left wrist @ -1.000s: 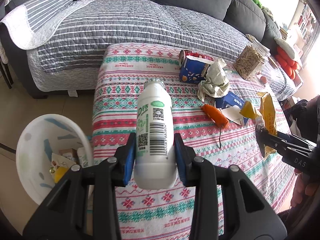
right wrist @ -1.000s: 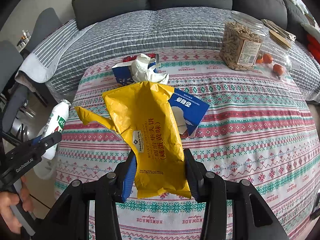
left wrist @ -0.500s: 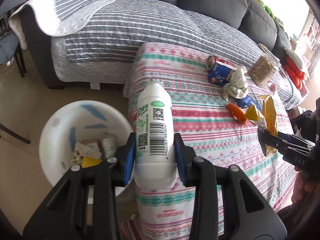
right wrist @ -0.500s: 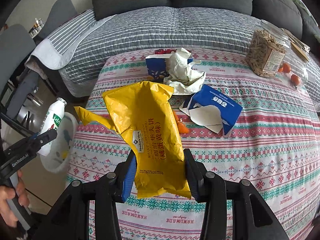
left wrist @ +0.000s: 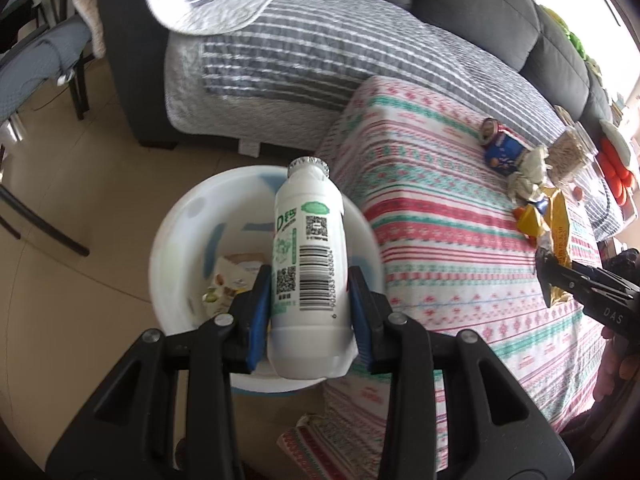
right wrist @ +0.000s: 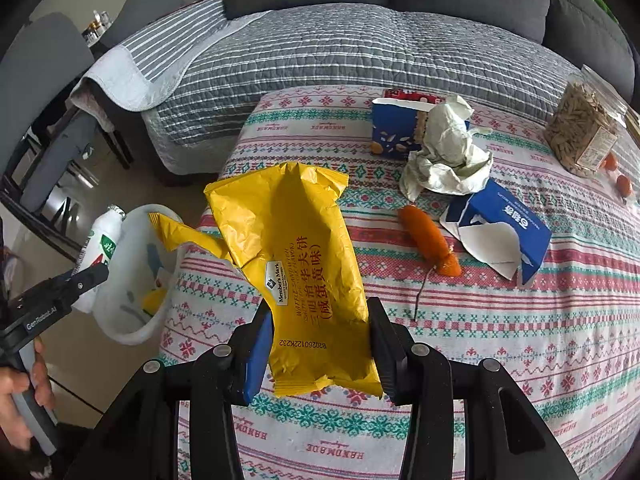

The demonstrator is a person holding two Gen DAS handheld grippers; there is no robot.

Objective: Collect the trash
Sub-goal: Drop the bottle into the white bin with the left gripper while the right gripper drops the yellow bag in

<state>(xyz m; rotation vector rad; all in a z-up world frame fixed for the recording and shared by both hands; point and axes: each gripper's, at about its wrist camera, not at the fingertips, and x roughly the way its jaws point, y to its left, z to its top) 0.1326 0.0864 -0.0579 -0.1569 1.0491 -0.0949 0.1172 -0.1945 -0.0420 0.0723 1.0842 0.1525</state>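
My left tongs pinch the white drink bottle right above the white trash bin; I should release it next. My right tongs pinch the yellow snack wrapper beside that bin, waiting its turn

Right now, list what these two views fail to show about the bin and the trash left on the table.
- White bin, left wrist view: its contents are largely covered by the white bottle in the left tool.
- Same bin, right wrist view: yellow wrapper hides its near side.
- Red can, right wrist view: mostly behind the blue carton.
- Table's far-end items, left wrist view: too small to identify.
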